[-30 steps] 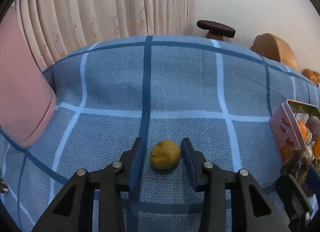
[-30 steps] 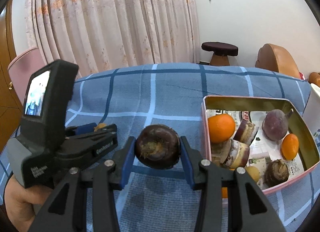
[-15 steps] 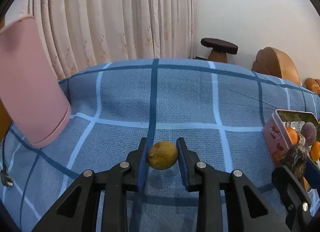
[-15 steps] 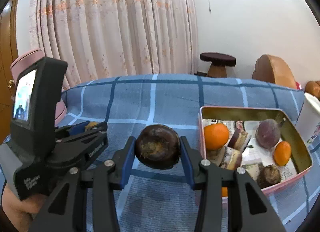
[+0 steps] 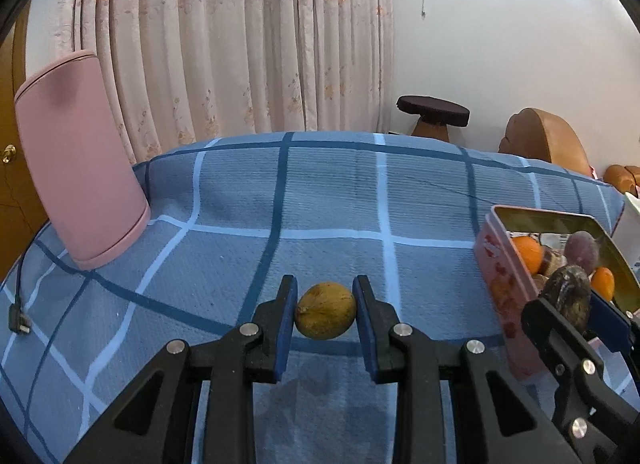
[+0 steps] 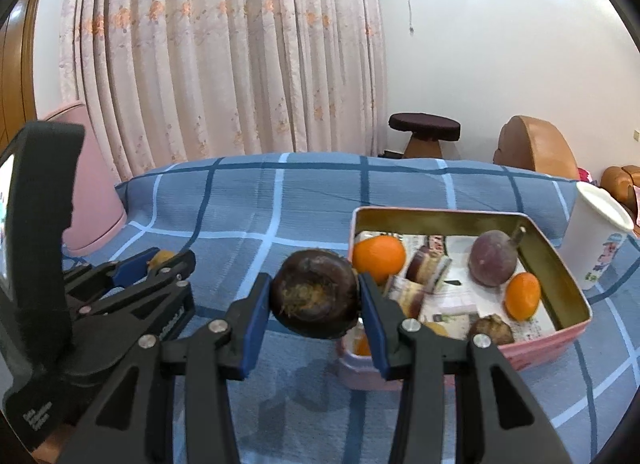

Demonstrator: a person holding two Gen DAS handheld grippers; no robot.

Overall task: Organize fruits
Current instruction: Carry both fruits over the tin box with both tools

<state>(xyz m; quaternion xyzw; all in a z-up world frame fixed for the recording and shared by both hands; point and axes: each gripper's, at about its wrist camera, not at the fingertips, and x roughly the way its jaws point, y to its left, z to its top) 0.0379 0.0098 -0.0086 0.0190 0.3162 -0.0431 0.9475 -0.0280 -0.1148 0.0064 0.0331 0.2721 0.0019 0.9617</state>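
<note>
My left gripper (image 5: 326,314) pinches a small yellow-brown oval fruit (image 5: 326,316), held above the blue checked cloth (image 5: 328,191) | right gripper (image 6: 316,296) clamps a dark brown round fruit (image 6: 314,294) at the near-left corner of the pink rectangular tin (image 6: 536,348) of fruit

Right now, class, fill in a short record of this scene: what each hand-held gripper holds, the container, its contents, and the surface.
left hand-held gripper: shut on yellow-brown fruit, lifted off the cloth
right hand-held gripper: shut on dark brown fruit
container: pink tin, open
contents: two oranges, purple fruit, brown fruit, wrapped items
surface: blue checked cloth
</note>
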